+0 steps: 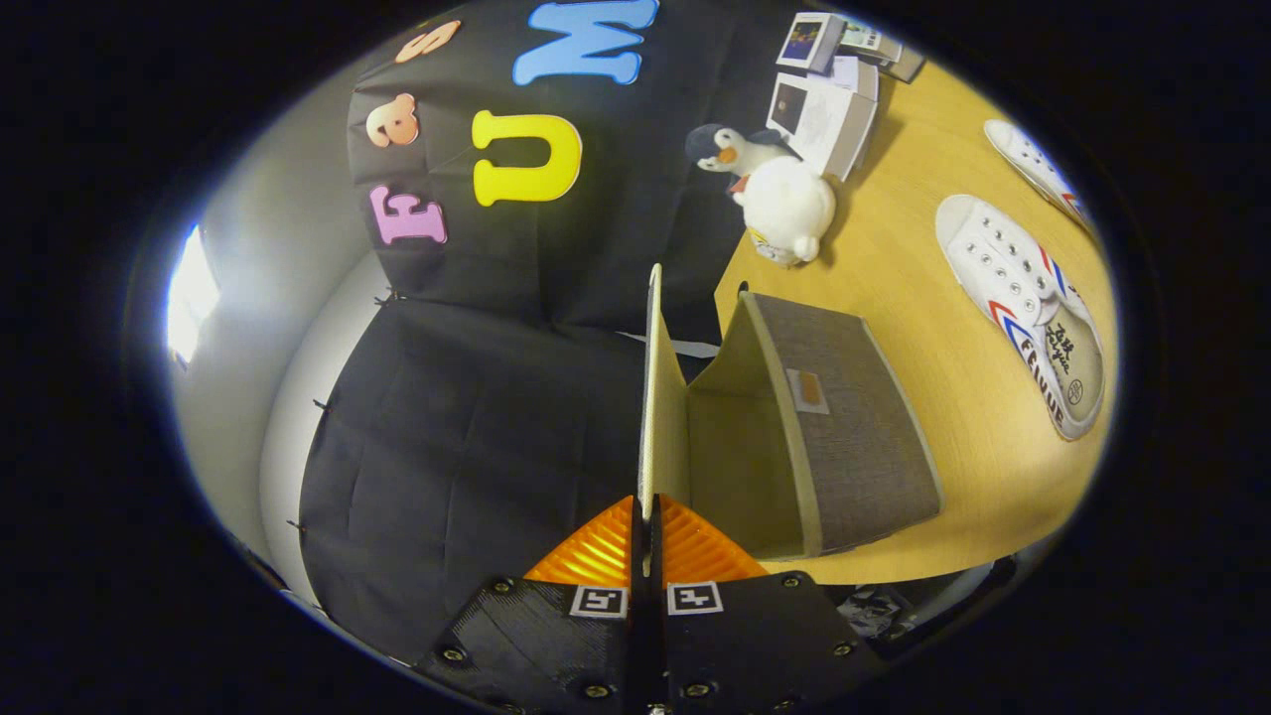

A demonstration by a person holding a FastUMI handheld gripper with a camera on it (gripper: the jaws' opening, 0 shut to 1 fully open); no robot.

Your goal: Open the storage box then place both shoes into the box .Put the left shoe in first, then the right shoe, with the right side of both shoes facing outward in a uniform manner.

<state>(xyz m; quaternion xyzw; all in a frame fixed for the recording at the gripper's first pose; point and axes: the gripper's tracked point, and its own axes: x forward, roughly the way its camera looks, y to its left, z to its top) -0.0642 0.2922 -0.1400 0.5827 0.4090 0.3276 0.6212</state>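
The view is rolled sideways, with the wooden table [923,298] to the right. A grey fabric storage box [844,417] stands on the table with its beige inside showing. Its thin beige lid [652,387] is swung up and seen edge-on, running straight ahead from my fingers. My gripper [647,531] is shut on the lid's near edge, both pads pressing it. Two white sneakers with red and blue stripes lie beyond the box: one shoe [1028,308] closer, the other shoe [1038,169] farther off.
A plush penguin [779,189] sits near the table edge beside the box. Behind it stand white cartons [824,114] and small printed boxes [814,40]. The black cloth wall [477,397] hangs next to the lid.
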